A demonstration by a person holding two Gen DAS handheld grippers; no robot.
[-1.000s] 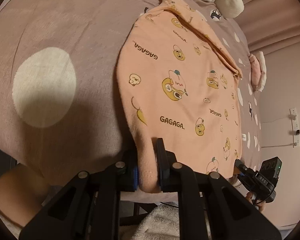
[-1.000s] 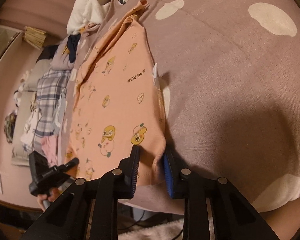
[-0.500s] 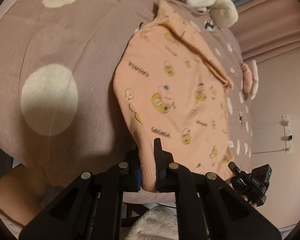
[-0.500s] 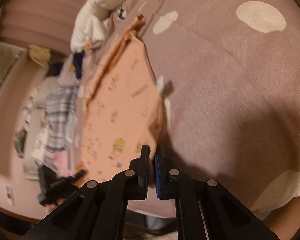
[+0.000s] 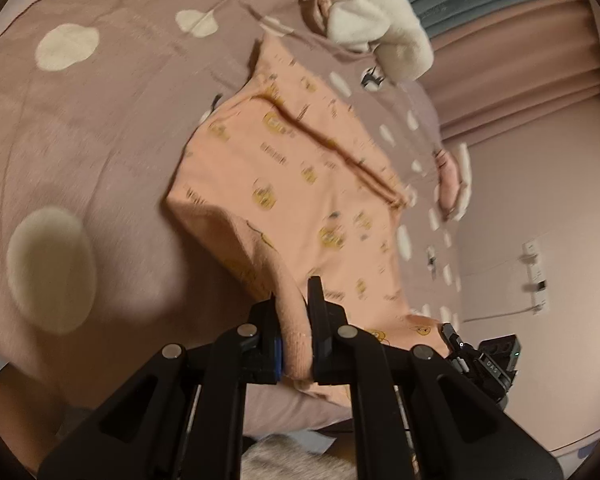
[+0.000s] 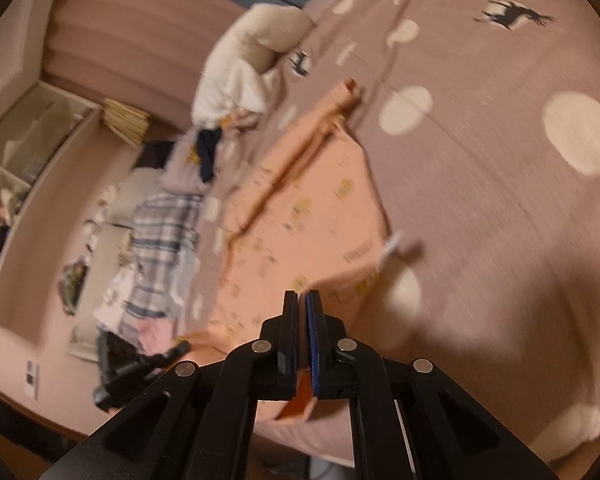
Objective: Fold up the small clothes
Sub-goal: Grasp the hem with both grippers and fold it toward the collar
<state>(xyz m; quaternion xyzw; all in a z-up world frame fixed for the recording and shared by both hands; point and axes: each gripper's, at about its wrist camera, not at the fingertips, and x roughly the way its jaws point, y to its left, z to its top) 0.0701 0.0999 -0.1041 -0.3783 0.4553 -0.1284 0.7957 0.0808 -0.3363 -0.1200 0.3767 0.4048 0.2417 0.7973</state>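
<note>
Peach garment (image 5: 300, 184) hem pinched in both jaws, left gripper (image 5: 296, 320); right gripper (image 6: 302, 320).

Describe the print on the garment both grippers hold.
Peach cotton garment with small yellow cartoon figures and dark lettering; clearest in the left wrist view.

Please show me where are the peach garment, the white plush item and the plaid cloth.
peach garment (image 5: 300, 184): left wrist view, on its flat printed middle.
white plush item (image 5: 374, 28): left wrist view, on its fluffy body.
plaid cloth (image 6: 162, 240): right wrist view, on its checked middle.
</note>
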